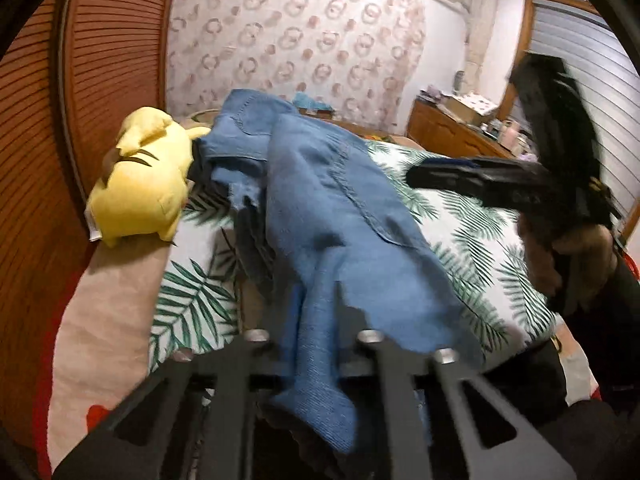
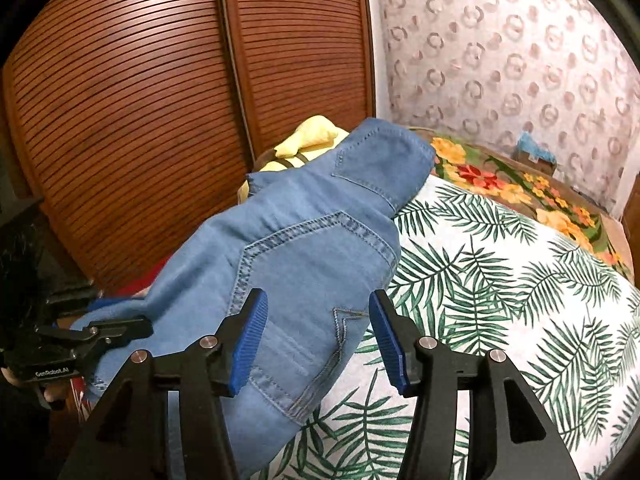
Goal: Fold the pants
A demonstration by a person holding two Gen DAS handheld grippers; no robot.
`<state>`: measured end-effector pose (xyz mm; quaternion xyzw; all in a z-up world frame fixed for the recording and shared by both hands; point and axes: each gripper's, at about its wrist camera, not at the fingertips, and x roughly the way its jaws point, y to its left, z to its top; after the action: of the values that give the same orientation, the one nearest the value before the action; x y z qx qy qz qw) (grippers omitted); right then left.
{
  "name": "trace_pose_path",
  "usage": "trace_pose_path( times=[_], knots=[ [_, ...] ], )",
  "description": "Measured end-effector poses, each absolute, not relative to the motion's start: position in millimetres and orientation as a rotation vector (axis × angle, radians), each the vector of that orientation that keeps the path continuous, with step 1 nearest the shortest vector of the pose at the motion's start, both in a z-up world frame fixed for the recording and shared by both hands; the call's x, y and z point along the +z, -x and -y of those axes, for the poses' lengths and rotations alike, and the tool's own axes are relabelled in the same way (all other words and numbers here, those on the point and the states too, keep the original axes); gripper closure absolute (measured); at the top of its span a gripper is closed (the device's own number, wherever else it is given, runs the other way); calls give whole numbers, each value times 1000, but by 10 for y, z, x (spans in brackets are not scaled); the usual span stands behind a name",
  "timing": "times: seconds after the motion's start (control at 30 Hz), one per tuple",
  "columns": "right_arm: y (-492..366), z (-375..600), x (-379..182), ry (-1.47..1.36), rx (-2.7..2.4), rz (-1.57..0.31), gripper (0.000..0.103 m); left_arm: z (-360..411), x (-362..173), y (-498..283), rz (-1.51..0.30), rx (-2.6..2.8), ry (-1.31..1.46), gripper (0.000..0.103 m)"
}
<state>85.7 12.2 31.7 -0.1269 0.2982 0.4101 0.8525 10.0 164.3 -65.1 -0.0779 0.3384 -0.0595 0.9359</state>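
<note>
Blue denim pants (image 1: pixel 320 184) lie bunched in a long heap on the palm-leaf bedspread (image 1: pixel 472 240). My left gripper (image 1: pixel 316 320) is shut on the near end of the pants, and cloth spills over its fingers. In the right wrist view the same gripper (image 2: pixel 120 330) clamps the pants' left edge. My right gripper (image 2: pixel 318 300) is open, its blue pads (image 2: pixel 250 344) wide apart just above the denim (image 2: pixel 312 232) and not pressing on it. One of its fingers (image 1: pixel 480 178) shows blurred at the right of the left wrist view, held in a hand.
A yellow plush toy (image 1: pixel 140 184) lies against the pants' far left side. Brown louvred wardrobe doors (image 2: pixel 140 120) stand close on the left. A floral blanket (image 2: pixel 500 184) lies at the head of the bed, and a cluttered wooden dresser (image 1: pixel 452 132) stands far right.
</note>
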Motion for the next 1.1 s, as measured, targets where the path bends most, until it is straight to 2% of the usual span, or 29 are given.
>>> trace_pose_path(
  times=[0.2, 0.37, 0.5, 0.73, 0.97, 1.1],
  knots=[
    [-989, -110, 301, 222, 874, -631, 44, -1592, -531, 199, -644, -122, 151, 96],
    [-1040, -196, 198, 212, 908, -634, 31, -1674, -723, 207, -704, -75, 157, 96],
    [-1148, -395, 8, 250, 898, -689, 28, -1748, -867, 157, -735, -63, 183, 96],
    [-1463, -464, -215, 171, 888, -818, 14, -1773, -944, 149, -743, -71, 194, 96],
    [-1652, -604, -375, 99, 999, -930, 14, -1780, -973, 144, -736, -78, 203, 96],
    [-1686, -669, -481, 74, 1056, -971, 25, -1799, -996, 153, -729, -85, 210, 96]
  ],
)
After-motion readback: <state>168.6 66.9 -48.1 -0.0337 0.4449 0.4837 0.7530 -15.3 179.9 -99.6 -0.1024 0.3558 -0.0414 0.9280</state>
